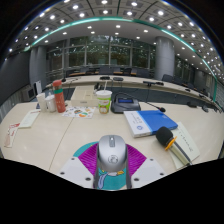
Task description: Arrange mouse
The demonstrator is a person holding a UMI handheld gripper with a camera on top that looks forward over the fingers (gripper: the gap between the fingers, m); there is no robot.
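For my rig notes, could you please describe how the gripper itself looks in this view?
The gripper has two pale, whitish fingers splaying outward. Each finger's inner face carries a magenta pad edged with teal trim. No cables, markings, hand or sleeve are visible.

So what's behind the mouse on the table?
Beyond the mouse, held between the gripper fingers, stands a paper cup, with a blue notebook to one side. The table under the mouse is hidden.
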